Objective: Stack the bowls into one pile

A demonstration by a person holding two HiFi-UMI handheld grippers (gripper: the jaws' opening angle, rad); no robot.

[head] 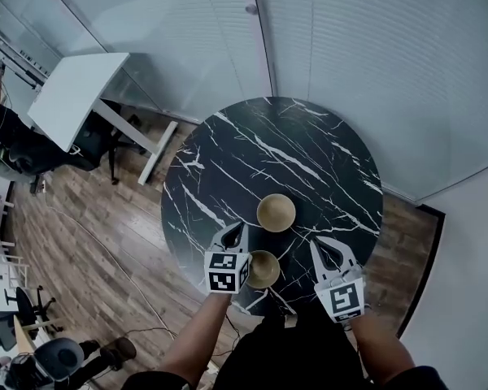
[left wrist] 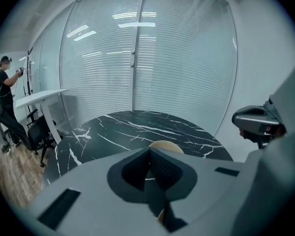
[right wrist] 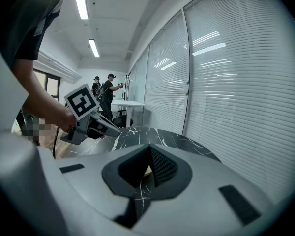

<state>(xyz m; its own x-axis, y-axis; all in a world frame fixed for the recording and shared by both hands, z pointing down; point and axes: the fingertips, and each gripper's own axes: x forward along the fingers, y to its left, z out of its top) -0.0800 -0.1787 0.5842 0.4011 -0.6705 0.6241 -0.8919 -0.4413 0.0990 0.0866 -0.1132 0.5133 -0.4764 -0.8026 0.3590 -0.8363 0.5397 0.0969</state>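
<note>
The far tan bowl [head: 276,213] and near tan bowl [head: 263,269] sit apart on the round black marble table [head: 309,153]. The left gripper [head: 237,233] and right gripper [head: 320,244] have fingers together, empty.

The right gripper [right wrist: 150,149] fills the lower part of the picture, its two dark jaws meeting at their tips with nothing pressed between them. In the hollow beneath the tips a small sliver of a tan bowl [right wrist: 147,169] shows against the black, white-veined tabletop [right wrist: 157,135]. At the left, a hand [right wrist: 49,116] holds the left gripper [right wrist: 119,129] over the tabletop's near edge, its marker cube tilted and its jaws tapering to a point. Tall windows with white blinds [right wrist: 226,82] run along the right. Far back, two people [right wrist: 107,95] stand near a white desk [right wrist: 129,103] under long ceiling lights [right wrist: 80,1].
</note>
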